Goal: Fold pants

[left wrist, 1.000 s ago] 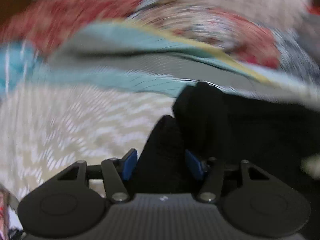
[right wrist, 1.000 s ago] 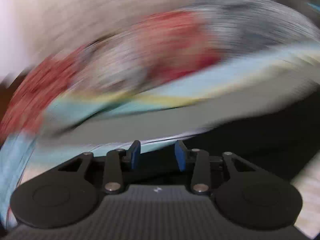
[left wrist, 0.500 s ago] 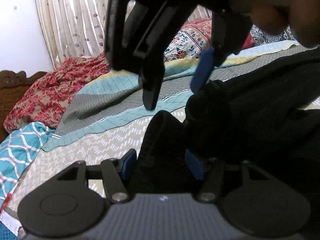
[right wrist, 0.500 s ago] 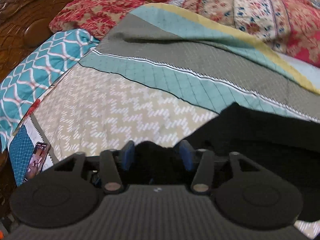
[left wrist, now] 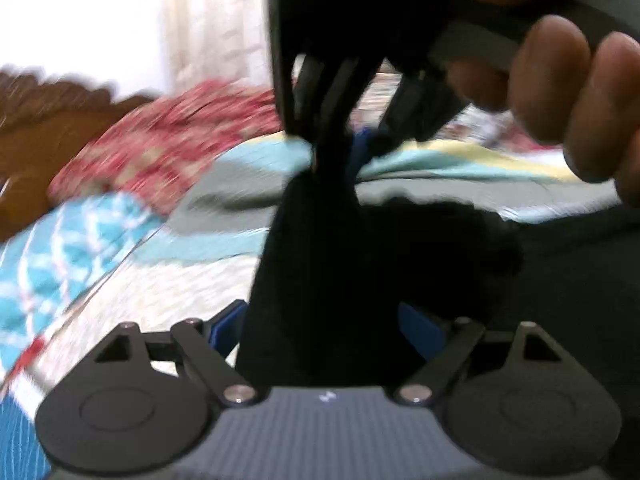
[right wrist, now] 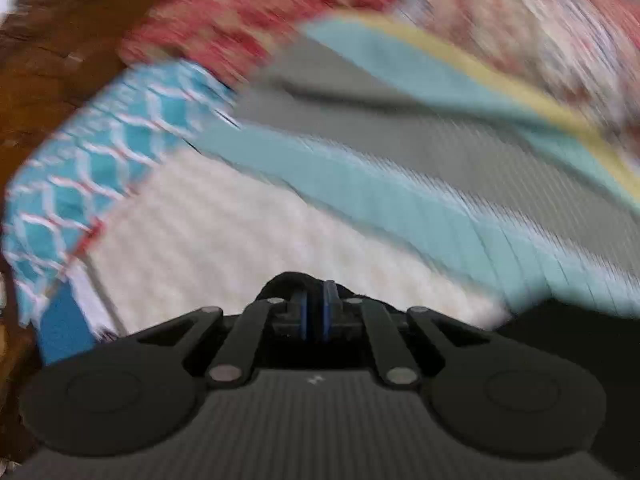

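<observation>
Half a second ago our left gripper (left wrist: 326, 326) was pinching a fold of the black pants (left wrist: 360, 264); now its jaws are opening, the blue pads standing clear on either side with the cloth loose between them. Our right gripper (left wrist: 352, 152), which hung above that fold with its fingers apart, now has its jaws pressed together on the top of the same bunch, and the fabric hangs down from it. In the right wrist view the change is just as plain: the two blue pads have come together, with a thin edge of black cloth (right wrist: 296, 284) caught between and around them. Both views have gone blurry again after the sharp frames of half a second back.

The pants lie on the bed to the right of both views, heaped over the striped bedspread (right wrist: 360, 184) with its teal, grey and cream bands. Beyond it sit a red floral blanket (left wrist: 168, 148), a turquoise lattice-print cloth (right wrist: 100, 168) at the left edge, and the carved wooden headboard (left wrist: 44, 128). In the left wrist view the hand (left wrist: 568, 92) holding the right gripper fills the upper right and hides much of the room behind; we cannot make out the curtains clearly through the blur
</observation>
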Available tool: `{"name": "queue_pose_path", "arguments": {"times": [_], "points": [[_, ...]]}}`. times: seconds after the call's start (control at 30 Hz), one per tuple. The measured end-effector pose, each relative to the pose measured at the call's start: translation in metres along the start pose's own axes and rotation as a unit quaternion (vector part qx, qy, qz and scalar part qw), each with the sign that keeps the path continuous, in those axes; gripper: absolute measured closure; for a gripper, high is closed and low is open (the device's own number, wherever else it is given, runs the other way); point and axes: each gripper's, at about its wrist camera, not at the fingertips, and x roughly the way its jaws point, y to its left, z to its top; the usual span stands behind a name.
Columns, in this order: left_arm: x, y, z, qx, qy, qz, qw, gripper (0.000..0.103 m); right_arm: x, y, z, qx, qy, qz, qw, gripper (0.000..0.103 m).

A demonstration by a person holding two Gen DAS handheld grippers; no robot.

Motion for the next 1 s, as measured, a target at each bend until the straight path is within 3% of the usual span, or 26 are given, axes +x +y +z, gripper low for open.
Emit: {"name": "queue_pose_path", "arguments": {"times": [0.07,0.13,0.2,0.23,0.33,0.43,0.6,0.8,0.93,1.0], "points": [[0.008,0.019,0.004,-0.036,0.019,0.012,0.9991,0.016,0.021,0.013,0.016,-0.022,-0.009,0.024,0.999,0.092],[0.021,0.035,0.001,-0.078,0.061,0.012,0.9950,0.016,0.058,0.020,0.020,-0.043,0.019,0.020,0.999,0.088],[0.033,0.047,-0.006,-0.112,0.105,0.004,0.9882,0.016,0.090,0.016,0.014,-0.051,0.064,-0.003,0.997,0.083],[0.037,0.053,-0.009,-0.127,0.119,-0.003,0.9847,0.016,0.093,0.011,0.011,-0.041,0.061,-0.022,0.997,0.075],[0.032,0.063,-0.013,-0.151,0.126,-0.023,0.9802,0.016,0.060,-0.017,0.001,0.015,0.010,-0.010,1.000,0.061],[0.009,0.083,-0.005,-0.168,0.110,-0.048,0.9784,0.016,0.012,-0.042,-0.021,0.062,-0.024,-0.021,0.998,0.060],[-0.051,0.145,-0.001,-0.228,0.075,-0.121,0.9632,0.016,-0.064,-0.054,-0.099,0.082,-0.034,-0.009,0.996,0.058],[-0.098,0.214,-0.008,-0.260,0.076,-0.157,0.9497,0.014,-0.095,-0.013,-0.176,0.086,-0.018,0.037,0.995,0.058],[-0.114,0.223,-0.025,-0.285,0.114,-0.156,0.9388,0.014,-0.084,0.027,-0.197,0.078,-0.018,0.078,0.994,0.058],[-0.118,0.215,-0.037,-0.302,0.140,-0.175,0.9267,0.014,-0.082,0.044,-0.203,0.055,-0.015,0.075,0.996,0.058]]}}
